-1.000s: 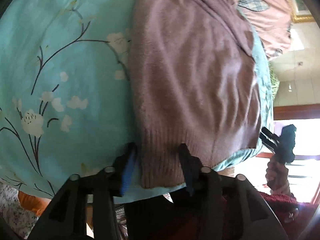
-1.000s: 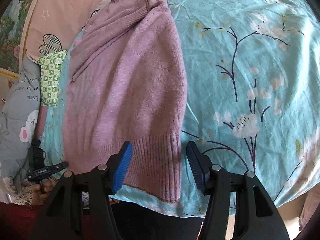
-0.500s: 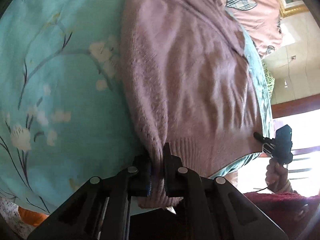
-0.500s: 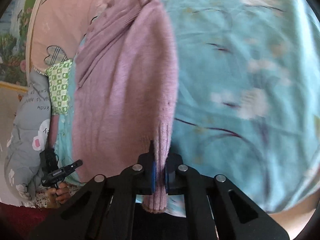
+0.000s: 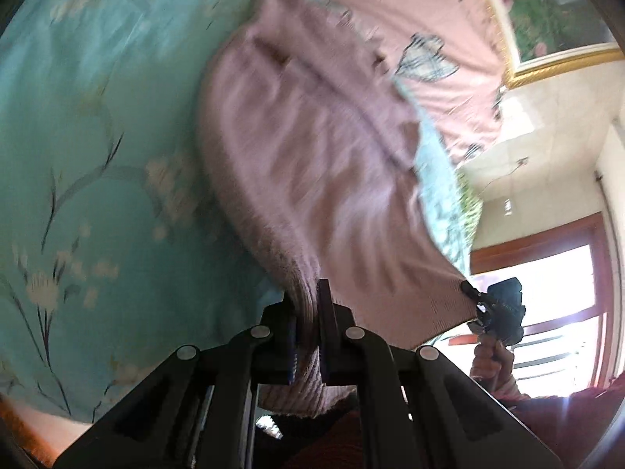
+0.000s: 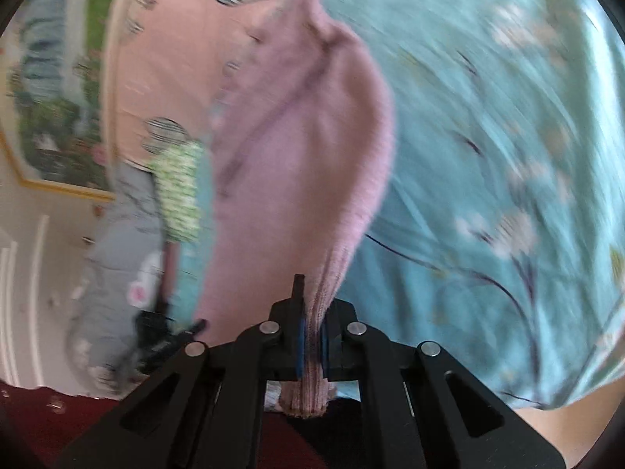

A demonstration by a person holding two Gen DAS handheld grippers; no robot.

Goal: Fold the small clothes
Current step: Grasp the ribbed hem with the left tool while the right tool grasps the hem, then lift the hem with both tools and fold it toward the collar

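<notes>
Mauve knit sweater (image 5: 312, 164) hem was clamped at each corner by left gripper (image 5: 308, 328) and right gripper (image 6: 310, 336); corners best carried level, evenly tensioned.

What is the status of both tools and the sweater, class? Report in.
Left tool shut on sweater hem. Right tool shut on hem's other corner. Sweater stretched over floral bedsheet. Nothing in the way.

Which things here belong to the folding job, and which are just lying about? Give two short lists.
Part of the job:
- mauve knit sweater
- left gripper, shut on its ribbed hem
- right gripper, shut on the hem's other corner

Just lying about:
- teal floral bedsheet
- pink quilt
- green checked cloth
- grey printed bedding
</notes>
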